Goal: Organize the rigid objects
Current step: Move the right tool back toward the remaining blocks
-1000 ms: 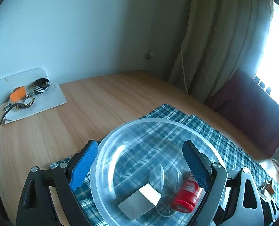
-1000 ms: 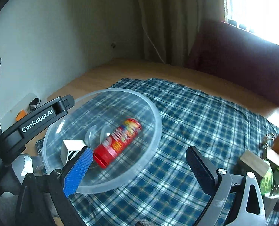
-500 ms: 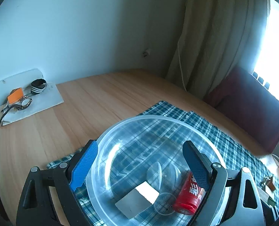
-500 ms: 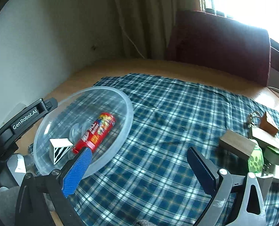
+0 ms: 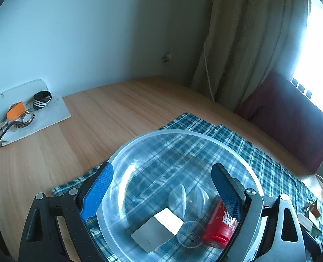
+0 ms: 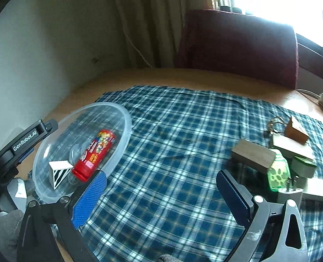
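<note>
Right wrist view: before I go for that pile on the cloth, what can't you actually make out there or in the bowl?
- Pile of small items, right wrist view: they overlap, so their count and the lower ones' shapes are unclear; the left wrist view crops it at the edge.
- Red tube, left wrist view: the left gripper's finger covers its upper part.
- Clear bowl: the near rim is behind the right gripper's blue finger.

A wooden worktop (image 5: 122,118) fills the middle of the left wrist view. At its far left a white board (image 5: 45,118) carries a wristwatch (image 5: 27,118), an orange block (image 5: 15,110) and a striped band (image 5: 42,97). A beige curtain (image 5: 248,43) hangs upper right, beside a maroon chair back (image 6: 237,45).
</note>
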